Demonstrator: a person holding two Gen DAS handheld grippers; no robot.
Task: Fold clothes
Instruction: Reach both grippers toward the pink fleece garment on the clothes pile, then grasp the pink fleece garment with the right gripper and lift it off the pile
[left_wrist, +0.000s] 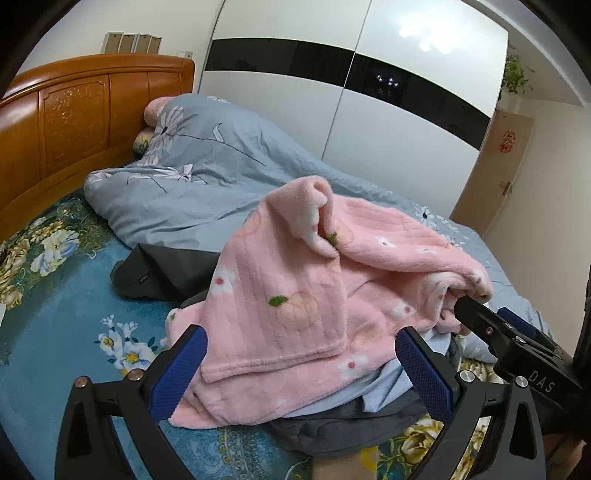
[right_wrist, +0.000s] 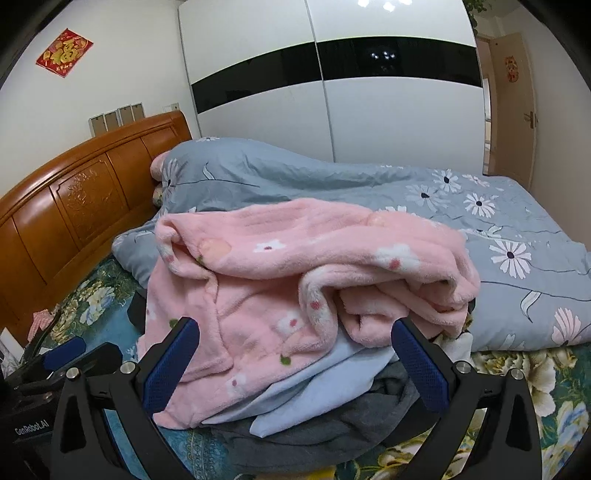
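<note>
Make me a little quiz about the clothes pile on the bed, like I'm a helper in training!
1. True or false: the pink fleece garment lies on top of the pile.
2. The cloth beneath it is: A light blue, B red, C yellow.
3. Fill in: the left gripper and the right gripper are both ____.
Key: 1 true; 2 A; 3 open.

Carved orange wooden headboard (right_wrist: 74, 199), grey-blue daisy-print duvet (right_wrist: 406, 192) heaped over what may be pillows, teal floral bedsheet (left_wrist: 55, 325), glossy white wardrobe (right_wrist: 369, 110) with black band, red wall decoration (right_wrist: 64, 52), wooden door (right_wrist: 513, 110)
</note>
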